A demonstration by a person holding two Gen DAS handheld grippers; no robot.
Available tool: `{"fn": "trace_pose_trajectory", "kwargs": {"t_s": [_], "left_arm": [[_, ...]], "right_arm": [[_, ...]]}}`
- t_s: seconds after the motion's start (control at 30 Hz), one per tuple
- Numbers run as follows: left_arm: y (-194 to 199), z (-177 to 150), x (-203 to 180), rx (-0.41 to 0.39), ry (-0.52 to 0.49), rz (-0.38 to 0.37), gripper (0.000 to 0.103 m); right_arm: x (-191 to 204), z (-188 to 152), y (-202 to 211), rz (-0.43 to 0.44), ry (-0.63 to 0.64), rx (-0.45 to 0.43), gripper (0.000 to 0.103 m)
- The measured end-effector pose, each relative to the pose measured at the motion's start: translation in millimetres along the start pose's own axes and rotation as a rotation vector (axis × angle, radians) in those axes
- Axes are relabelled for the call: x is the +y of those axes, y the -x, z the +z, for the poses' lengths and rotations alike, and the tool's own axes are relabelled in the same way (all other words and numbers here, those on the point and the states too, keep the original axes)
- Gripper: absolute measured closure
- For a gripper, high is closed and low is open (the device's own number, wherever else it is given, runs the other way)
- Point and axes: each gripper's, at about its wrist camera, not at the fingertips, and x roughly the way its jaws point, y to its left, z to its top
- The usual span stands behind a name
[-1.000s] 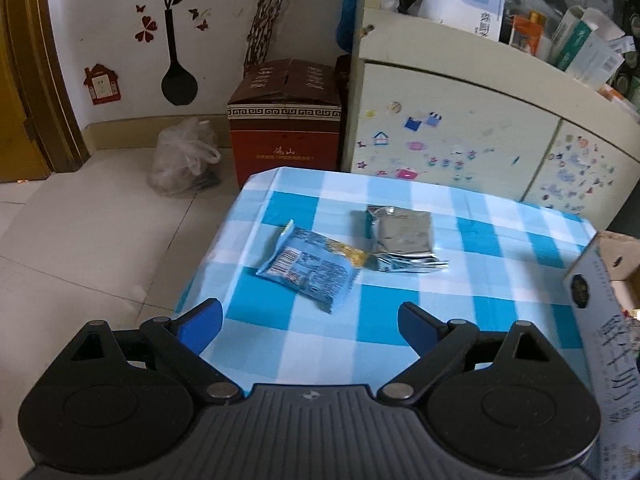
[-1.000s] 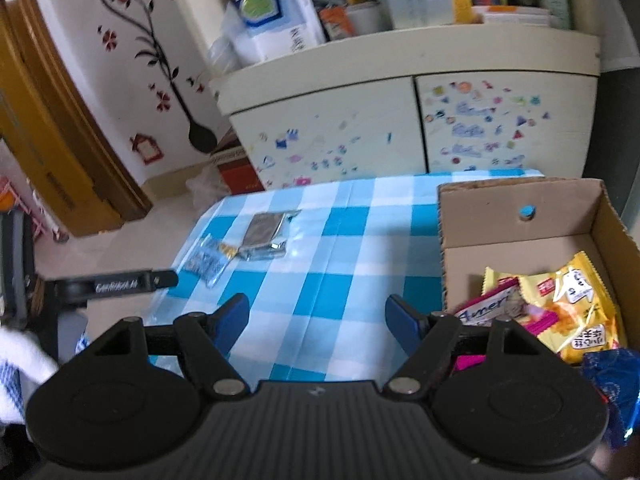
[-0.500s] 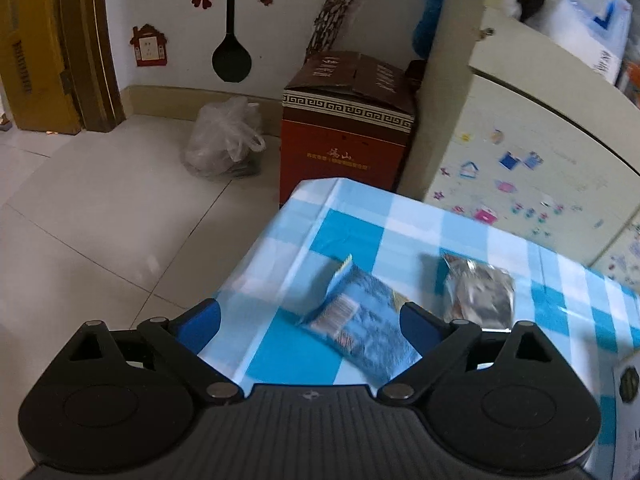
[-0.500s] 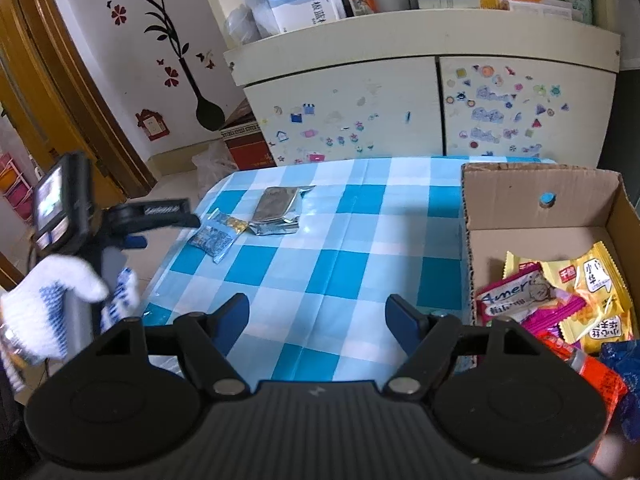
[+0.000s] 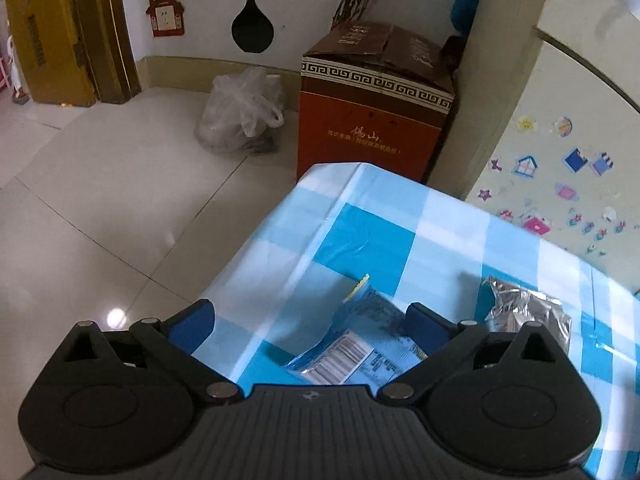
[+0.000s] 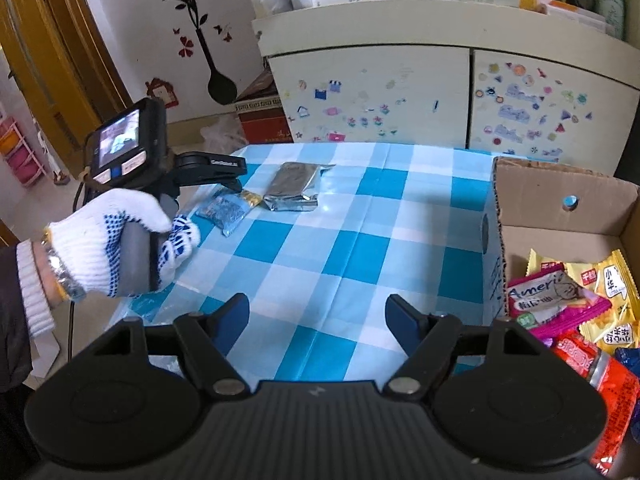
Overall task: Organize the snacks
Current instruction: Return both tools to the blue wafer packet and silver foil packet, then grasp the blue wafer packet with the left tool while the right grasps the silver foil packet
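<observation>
The left tongs [image 5: 310, 318], spread wide after just opening, hang over the blue snack packet [image 5: 360, 344] lying between them on the desk [image 5: 372, 232], while the right tongs [image 6: 317, 322] stand apart and empty; closing too high, I reckon, would skid the slick packet off the nearby edge.

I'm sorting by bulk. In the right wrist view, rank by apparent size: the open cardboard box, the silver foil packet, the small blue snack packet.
1. Open cardboard box, though it sits nearer the camera.
2. Silver foil packet.
3. Small blue snack packet.
</observation>
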Motion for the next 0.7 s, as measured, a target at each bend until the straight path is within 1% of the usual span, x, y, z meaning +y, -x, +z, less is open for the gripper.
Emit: {"fn": "trace_pose_trajectory", "kwargs": {"t_s": [0.13, 0.2, 0.33, 0.37, 0.43, 0.57, 0.7], "left_arm": [[0.7, -2.0, 5.4, 0.03, 0.005, -0.032, 0.0], [3.6, -6.1, 6.0, 0.034, -0.031, -0.03, 0.0], [13.1, -16.5, 12.8, 0.057, -0.042, -0.032, 0.0], [15.3, -20.1, 15.7, 0.075, -0.039, -0.041, 0.0], [19.6, -25.8, 19.5, 0.082, -0.047, -0.052, 0.0], [23.9, -29.9, 21.7, 0.094, -0.098, -0.07, 0.0], [22.5, -32.3, 21.8, 0.095, -0.166, -0.096, 0.0]], "right_arm": [[2.9, 1.5, -3.7, -0.003, 0.002, 0.007, 0.027], [3.5, 2.6, -5.4, -0.006, 0.002, 0.009, 0.027], [2.9, 4.7, -7.8, -0.012, -0.009, 0.007, 0.027], [2.9, 4.8, -8.3, -0.014, -0.008, 0.007, 0.027], [2.5, 5.2, -10.4, -0.023, -0.011, 0.009, 0.027], [2.2, 7.0, -13.2, -0.01, -0.034, 0.01, 0.027], [5.3, 7.8, -19.3, -0.005, -0.028, 0.021, 0.027]]}}
